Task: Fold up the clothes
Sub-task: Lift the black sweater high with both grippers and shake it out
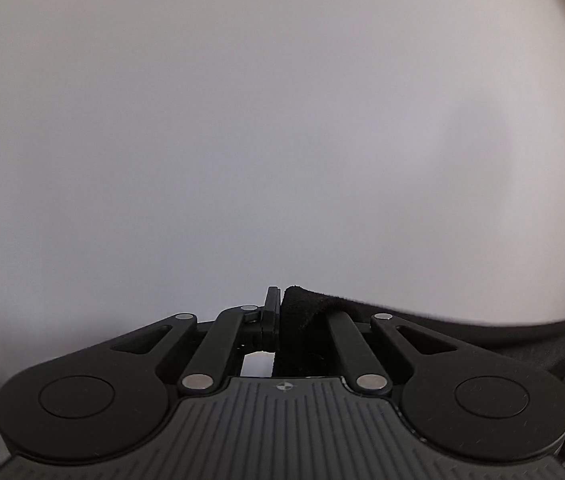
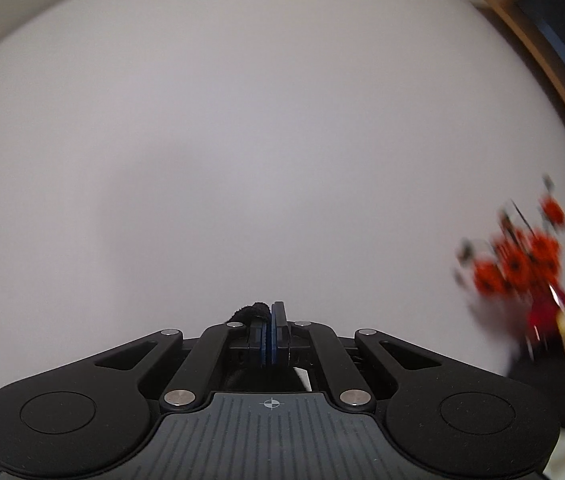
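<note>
Left tongs [image 1: 273,312]: pressed together, pinching an edge of the black cloth [image 1: 422,320]. From the tips it runs off to the right and sags below, with a blank wall [image 1: 242,120] ahead.

Right tongs [image 2: 271,322]: clamped too, a black tuft [image 2: 251,310] poking out left of the tips. My read: the cloth's long axis spans between both grips, so neither hand is nearer.

Left tool [image 1: 278,300] clamped tight, pointing roughly level; right tool [image 2: 272,314] likewise clamped, level.

A plain white wall [image 2: 242,140] stands behind blurred red-orange flowers [image 2: 522,260].
</note>
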{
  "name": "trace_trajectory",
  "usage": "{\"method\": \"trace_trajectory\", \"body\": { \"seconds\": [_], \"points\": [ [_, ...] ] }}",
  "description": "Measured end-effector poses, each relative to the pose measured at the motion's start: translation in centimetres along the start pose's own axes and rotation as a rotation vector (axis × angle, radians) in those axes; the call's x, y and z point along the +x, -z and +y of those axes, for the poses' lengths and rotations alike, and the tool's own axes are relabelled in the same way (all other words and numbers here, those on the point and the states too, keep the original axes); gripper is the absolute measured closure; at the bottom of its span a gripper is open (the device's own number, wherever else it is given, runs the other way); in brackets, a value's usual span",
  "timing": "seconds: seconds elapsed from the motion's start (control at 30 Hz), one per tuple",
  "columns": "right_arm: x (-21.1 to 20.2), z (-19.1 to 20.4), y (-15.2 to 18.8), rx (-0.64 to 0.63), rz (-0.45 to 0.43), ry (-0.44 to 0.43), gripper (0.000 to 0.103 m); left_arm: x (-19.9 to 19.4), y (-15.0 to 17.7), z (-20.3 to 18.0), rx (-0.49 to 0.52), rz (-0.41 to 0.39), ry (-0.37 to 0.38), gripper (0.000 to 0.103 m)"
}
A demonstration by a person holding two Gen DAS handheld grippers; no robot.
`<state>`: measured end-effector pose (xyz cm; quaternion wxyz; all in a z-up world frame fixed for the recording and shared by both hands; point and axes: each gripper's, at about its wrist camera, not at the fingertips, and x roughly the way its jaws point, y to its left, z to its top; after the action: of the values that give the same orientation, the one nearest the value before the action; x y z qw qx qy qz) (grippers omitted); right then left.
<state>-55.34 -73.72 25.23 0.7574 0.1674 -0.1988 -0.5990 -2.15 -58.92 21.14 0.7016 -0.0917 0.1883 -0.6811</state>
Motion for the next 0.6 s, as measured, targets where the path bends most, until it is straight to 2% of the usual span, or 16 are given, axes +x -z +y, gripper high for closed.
{"method": "trace_trajectory", "body": {
  "seconds": [0.03, 0.1, 0.17, 0.23, 0.37, 0.5, 0.6],
  "points": [
    [0.6, -0.3, -0.6, 0.014, 0.014, 0.004, 0.101, -0.3, -1.1, -0.8, 0.03, -0.039, 0.013, 0.099],
    [1.8, -0.9, -1.6, 0.049, 0.048, 0.015, 0.101, -0.5, -0.5, -1.3, 0.041, -0.018, 0.046, 0.099],
    [2.5, -3.0, 0.2, 0.063, 0.112, 0.062, 0.101, -0.3, 2.4, -1.4, 0.096, 0.037, 0.046, 0.099],
    [3.0, -5.4, 2.8, 0.065, 0.192, 0.122, 0.101, 0.3, 7.4, -0.8, 0.138, 0.141, 0.025, 0.099],
    [1.9, -11.5, 11.8, 0.103, 0.374, 0.264, 0.101, 1.2, 18.9, 1.3, 0.207, 0.333, -0.019, 0.099],
    [-3.0, -15.6, 21.8, 0.046, 0.526, 0.402, 0.101, 2.1, 31.5, 3.9, 0.253, 0.574, -0.108, 0.099],
    [-5.9, -19.0, 28.2, 0.045, 0.633, 0.494, 0.101, 1.3, 38.3, 5.0, 0.327, 0.689, -0.146, 0.099]
  ]
}}
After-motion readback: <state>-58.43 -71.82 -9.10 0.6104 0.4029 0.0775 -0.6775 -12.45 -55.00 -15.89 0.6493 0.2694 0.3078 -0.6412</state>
